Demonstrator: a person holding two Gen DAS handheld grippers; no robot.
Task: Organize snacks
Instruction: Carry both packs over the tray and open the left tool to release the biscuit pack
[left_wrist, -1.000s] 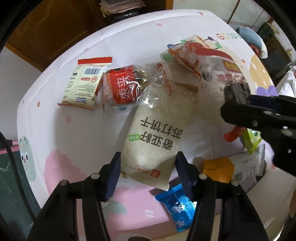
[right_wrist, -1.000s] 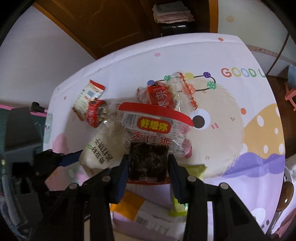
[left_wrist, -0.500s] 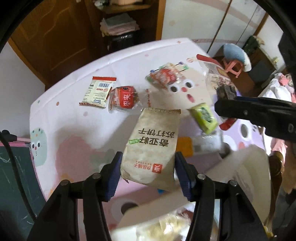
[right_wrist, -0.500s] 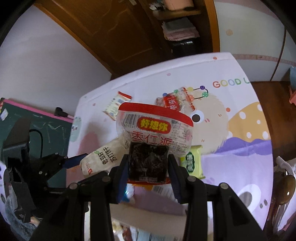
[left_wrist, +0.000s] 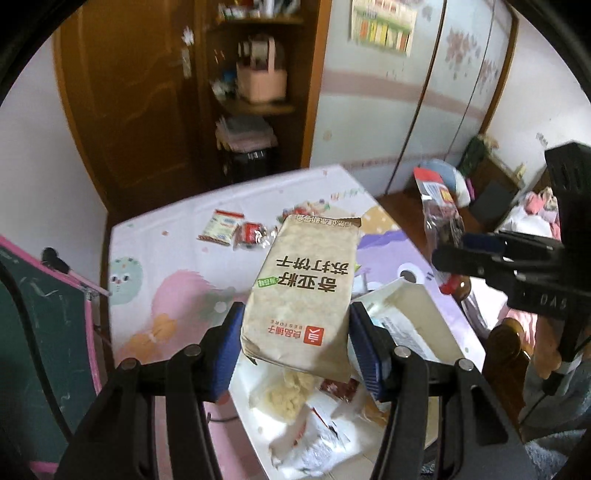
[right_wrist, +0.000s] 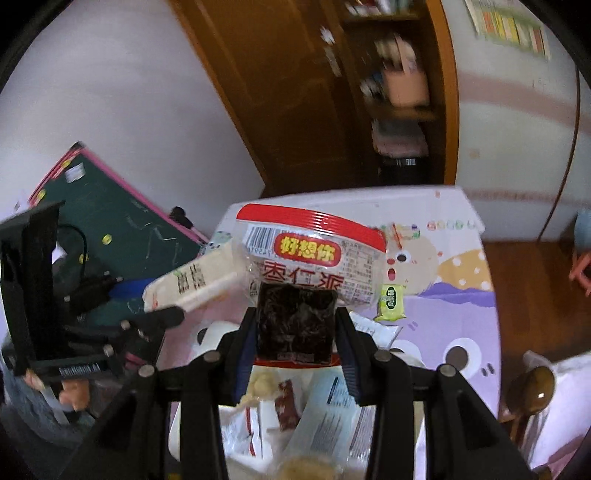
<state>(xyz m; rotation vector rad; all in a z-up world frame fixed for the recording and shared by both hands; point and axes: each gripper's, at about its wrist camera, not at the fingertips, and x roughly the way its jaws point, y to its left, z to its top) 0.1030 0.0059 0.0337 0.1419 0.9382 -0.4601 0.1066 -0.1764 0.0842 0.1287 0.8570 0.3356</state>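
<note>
the beige cracker pack (left_wrist: 303, 291) carries large dark characters, upside down in the left wrist view, reading 奇亚籽苏打饼干, with a small green tag beside them too small to read, and a red square logo with 良品铺子 and "bestore" near its lower end. the clear date snack pack (right_wrist: 308, 266) shows 好想你 in yellow on a red oval, 枣仁派 in red below, and a barcode. the tablecloth (right_wrist: 469, 258) bears coloured letters, probably "good", blurred.

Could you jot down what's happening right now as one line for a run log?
left gripper: shut on beige cracker pack | right gripper: shut on red-topped date snack bag | both above white box
</note>
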